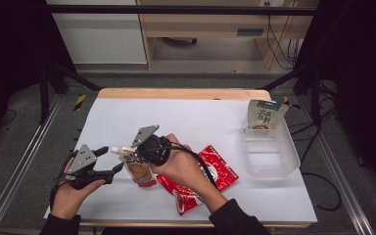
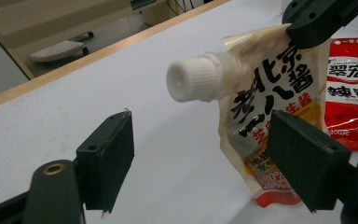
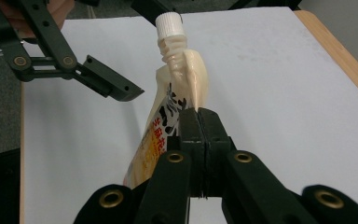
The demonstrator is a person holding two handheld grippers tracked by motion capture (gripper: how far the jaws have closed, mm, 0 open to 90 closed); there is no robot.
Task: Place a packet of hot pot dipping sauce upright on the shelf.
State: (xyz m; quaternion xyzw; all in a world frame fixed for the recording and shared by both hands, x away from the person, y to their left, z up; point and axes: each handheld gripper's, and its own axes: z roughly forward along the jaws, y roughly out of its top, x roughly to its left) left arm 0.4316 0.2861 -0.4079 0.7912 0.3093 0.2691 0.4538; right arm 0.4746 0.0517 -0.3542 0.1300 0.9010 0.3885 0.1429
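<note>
A cream spout pouch [image 1: 139, 171] with a white screw cap [image 2: 191, 83] and black and orange print stands upright on the white table, lower left of centre. My right gripper [image 1: 137, 159] is shut on the pouch's upper side edge [image 3: 199, 121] and holds it up. My left gripper [image 1: 111, 159] comes in from the left and is open. Its two pads stand on either side of the cap end of the pouch [image 2: 270, 93] without touching it. In the right gripper view, one of the left fingers [image 3: 107, 84] hangs just left of the pouch [image 3: 168, 116].
A red flat packet [image 1: 215, 171] lies on the table right of the pouch, under the right forearm. A clear plastic tub [image 1: 293, 156] stands at the right edge, with a green and white packet [image 1: 264, 115] leaning at its far end. The table's wooden edge [image 1: 176, 93] runs behind.
</note>
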